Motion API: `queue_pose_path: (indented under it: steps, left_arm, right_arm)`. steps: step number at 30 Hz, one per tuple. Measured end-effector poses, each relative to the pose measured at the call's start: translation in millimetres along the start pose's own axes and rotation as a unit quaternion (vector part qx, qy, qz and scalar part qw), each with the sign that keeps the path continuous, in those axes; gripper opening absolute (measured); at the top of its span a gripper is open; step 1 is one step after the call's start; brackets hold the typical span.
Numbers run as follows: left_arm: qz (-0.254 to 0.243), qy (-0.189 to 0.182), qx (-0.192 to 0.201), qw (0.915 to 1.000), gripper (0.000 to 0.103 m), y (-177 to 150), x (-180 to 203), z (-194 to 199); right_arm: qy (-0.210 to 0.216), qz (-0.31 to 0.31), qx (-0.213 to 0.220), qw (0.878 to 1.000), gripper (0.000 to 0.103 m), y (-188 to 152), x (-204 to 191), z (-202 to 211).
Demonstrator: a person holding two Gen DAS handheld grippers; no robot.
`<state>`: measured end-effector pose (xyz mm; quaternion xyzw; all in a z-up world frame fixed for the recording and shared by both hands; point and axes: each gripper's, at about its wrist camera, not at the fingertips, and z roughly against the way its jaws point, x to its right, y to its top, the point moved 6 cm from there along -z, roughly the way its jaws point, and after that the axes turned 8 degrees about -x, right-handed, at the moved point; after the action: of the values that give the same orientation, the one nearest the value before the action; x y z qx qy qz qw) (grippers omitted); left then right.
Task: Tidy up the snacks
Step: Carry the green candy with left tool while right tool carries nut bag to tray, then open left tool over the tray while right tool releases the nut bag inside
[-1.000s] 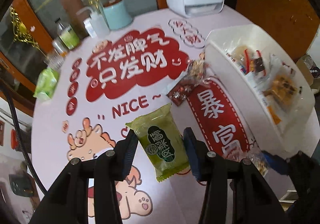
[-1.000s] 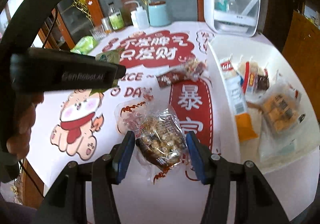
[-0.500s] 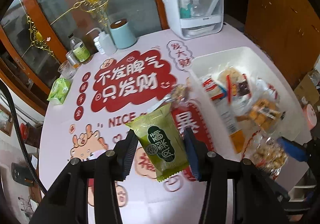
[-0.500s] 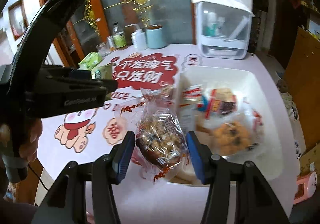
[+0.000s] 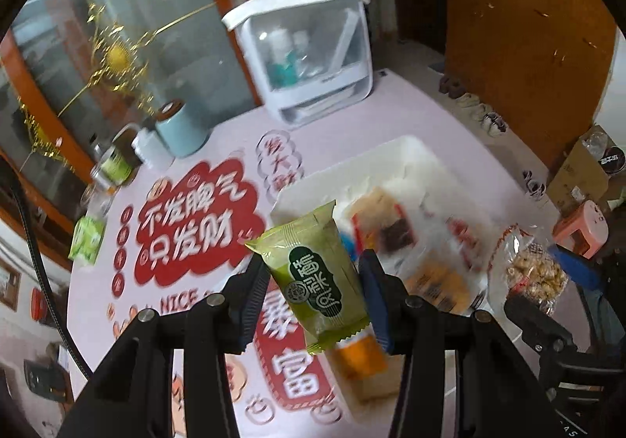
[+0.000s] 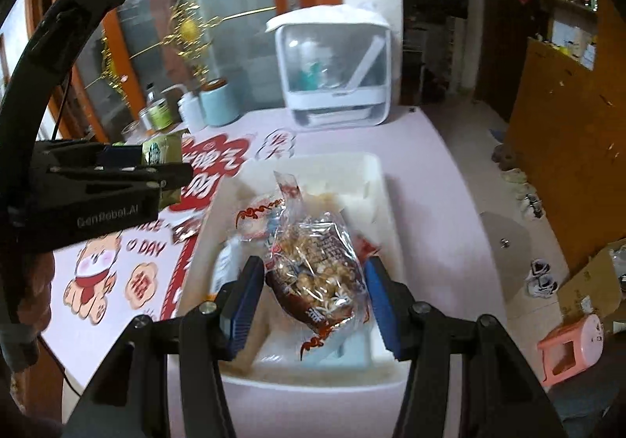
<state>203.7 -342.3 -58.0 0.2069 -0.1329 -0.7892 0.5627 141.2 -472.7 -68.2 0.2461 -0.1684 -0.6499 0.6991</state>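
My left gripper [image 5: 313,301] is shut on a green snack packet [image 5: 317,273] and holds it in the air beside the left edge of the white bin [image 5: 407,152]. My right gripper [image 6: 311,301] is shut on a clear bag of brown puffed snacks [image 6: 317,273] and holds it above the white bin [image 6: 375,179], which holds several wrapped snacks. The right gripper's bag also shows at the right of the left wrist view [image 5: 532,273]. The left gripper with its green packet shows at the left of the right wrist view [image 6: 156,152].
A white lidded box [image 5: 309,58] stands at the back of the pink table. A teal canister [image 5: 180,128], a white bottle [image 5: 150,152], jars and a green pack [image 5: 88,238] stand at the back left. A small dark red packet [image 6: 187,230] lies left of the bin. A pink stool [image 6: 571,348] stands on the floor at right.
Both grippers have risen from the table with their packets and moved right toward the white bin. The right one now hangs over the bin.
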Motion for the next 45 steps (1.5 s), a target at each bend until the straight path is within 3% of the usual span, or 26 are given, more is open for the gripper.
queue_pose_path:
  steps: [8, 16, 19, 22, 24, 25, 26, 28, 45]
  left_arm:
    - [-0.005, 0.005, -0.011, 0.9999, 0.046, 28.5, 20.1, -27.1]
    - [0.02, 0.008, -0.053, 0.9984, 0.046, 32.7, 1.6, -64.5]
    - [0.024, 0.01, -0.054, 0.9982, 0.046, 34.8, -2.8, -68.5]
    - [0.031, 0.015, -0.048, 0.9983, 0.046, 41.2, -7.6, -69.7]
    - [0.038, 0.01, -0.044, 0.9983, 0.052, 45.8, -9.5, -68.1]
    - [0.04, 0.007, -0.04, 0.9984, 0.066, 48.2, -10.6, -66.3]
    - [0.043, 0.005, -0.034, 0.9985, 0.08, 49.8, -11.7, -63.6]
    - [0.044, 0.003, -0.014, 0.9989, 0.086, 52.5, -13.0, -55.0]
    - [0.04, 0.013, -0.006, 0.9991, 0.09, 37.0, -14.3, -27.3]
  right_arm:
    - [0.01, -0.024, -0.002, 1.0, 0.054, 17.5, 14.9, -15.3]
    - [-0.004, -0.013, -0.017, 1.0, 0.054, 31.0, 8.4, -48.7]
    - [-0.018, -0.007, -0.019, 1.0, 0.054, 41.3, 9.1, -64.8]
    - [-0.005, -0.006, -0.015, 1.0, 0.055, 49.7, 7.4, -79.1]
    - [0.009, -0.007, -0.017, 1.0, 0.055, 54.0, 4.9, -86.2]
    - [0.012, -0.008, -0.019, 1.0, 0.055, 55.3, 3.9, -88.6]
    - [0.013, -0.007, -0.02, 1.0, 0.06, 55.9, 2.6, -90.4]
    - [0.005, -0.001, -0.022, 1.0, 0.077, 55.9, -1.0, -93.1]
    - [0.031, 0.016, -0.029, 0.999, 0.079, 38.7, -22.0, -73.8]
